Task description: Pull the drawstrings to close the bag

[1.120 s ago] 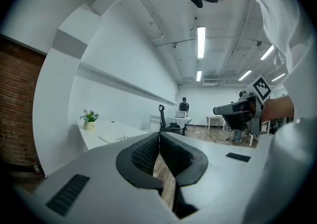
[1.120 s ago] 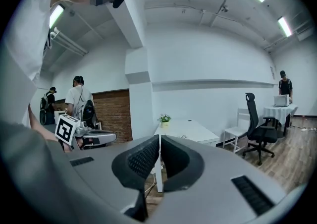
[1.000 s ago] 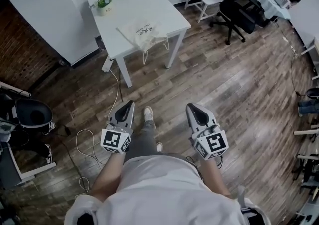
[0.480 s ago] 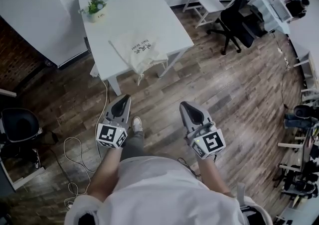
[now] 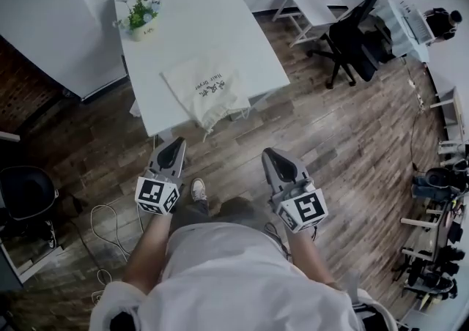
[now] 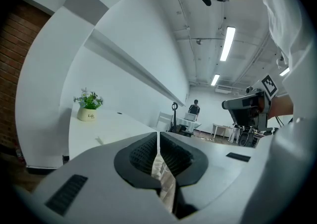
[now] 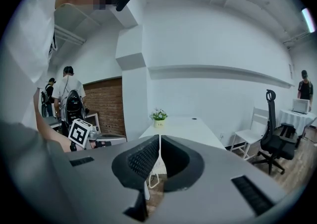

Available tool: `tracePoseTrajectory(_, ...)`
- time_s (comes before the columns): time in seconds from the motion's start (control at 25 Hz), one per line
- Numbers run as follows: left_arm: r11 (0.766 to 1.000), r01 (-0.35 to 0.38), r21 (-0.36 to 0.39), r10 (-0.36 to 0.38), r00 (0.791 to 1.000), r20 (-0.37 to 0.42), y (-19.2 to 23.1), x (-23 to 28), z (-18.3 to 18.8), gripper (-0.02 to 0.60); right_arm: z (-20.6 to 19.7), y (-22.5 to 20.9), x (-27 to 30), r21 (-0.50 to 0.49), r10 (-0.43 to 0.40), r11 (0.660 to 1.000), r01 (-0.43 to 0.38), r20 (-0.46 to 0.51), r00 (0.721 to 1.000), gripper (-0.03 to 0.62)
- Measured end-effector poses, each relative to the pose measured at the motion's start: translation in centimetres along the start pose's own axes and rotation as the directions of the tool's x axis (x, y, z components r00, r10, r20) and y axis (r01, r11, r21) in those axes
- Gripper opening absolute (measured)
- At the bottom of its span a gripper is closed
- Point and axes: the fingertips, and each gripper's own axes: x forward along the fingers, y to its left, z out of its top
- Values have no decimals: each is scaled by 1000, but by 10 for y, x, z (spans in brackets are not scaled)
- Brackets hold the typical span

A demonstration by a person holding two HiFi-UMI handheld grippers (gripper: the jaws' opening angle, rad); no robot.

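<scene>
A cream drawstring bag [image 5: 207, 90] with dark print lies flat on the white table [image 5: 220, 22], near its front edge. Its white drawstrings [image 5: 210, 126] hang over that edge. My left gripper [image 5: 176, 148] is held over the wooden floor, short of the table, shut and empty. My right gripper [image 5: 272, 157] is beside it, also shut with nothing between its jaws. In the left gripper view the left gripper [image 6: 158, 136] points level at the table [image 6: 109, 128]. In the right gripper view the right gripper [image 7: 159, 141] faces the table [image 7: 190, 126] from the same side.
A small potted plant [image 5: 139, 17] stands at the table's far left corner. A black office chair [image 5: 357, 28] and a white chair [image 5: 311, 6] are to the right. A white cable [image 5: 110, 221] trails on the floor at left. People stand in the background [image 7: 67, 100].
The person has walked toward the table, so the table and bag now lie closer and larger in the head view. Both grippers moved forward with the body and stayed shut.
</scene>
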Motion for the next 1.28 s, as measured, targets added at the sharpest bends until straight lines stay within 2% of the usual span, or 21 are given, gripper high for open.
tracePoseTrajectory(0.36,999,-27,18,28,997,-71,-13,54,-9,20,-11,-62,24,-20,24,1000,-24,-18,1000,37)
tracePoseTrajectory(0.52,993,-99,59,103,993,-52,-29,75,8,20,-11,-96,31,-59,71,996,-73,-31,997,37)
tracePoseTrajectory(0.64,973,-191,131,196,980,-25,-32,80,19,18,-20,-119,41,-84,89,992,-94,-60,994,37)
tracePoseTrajectory(0.72,959,-245,141,251,968,-23,-28,83,17,18,-31,-129,52,-91,114,988,-122,-90,989,37)
tracePoseTrajectory(0.84,947,-291,133,301,952,-61,-21,87,-5,18,-53,-140,76,-118,140,981,-156,-136,981,37)
tracePoseTrajectory(1.08,920,-377,105,389,908,-155,-23,87,-79,20,-118,-154,116,-151,170,967,-205,-219,961,38)
tracePoseTrajectory(1.16,919,-383,91,394,902,-178,-21,94,-105,20,-142,-160,131,-166,171,962,-215,-244,955,38)
tracePoseTrajectory(1.28,927,-369,65,374,904,-204,-23,109,-142,20,-179,-168,152,-197,168,954,-228,-281,945,38)
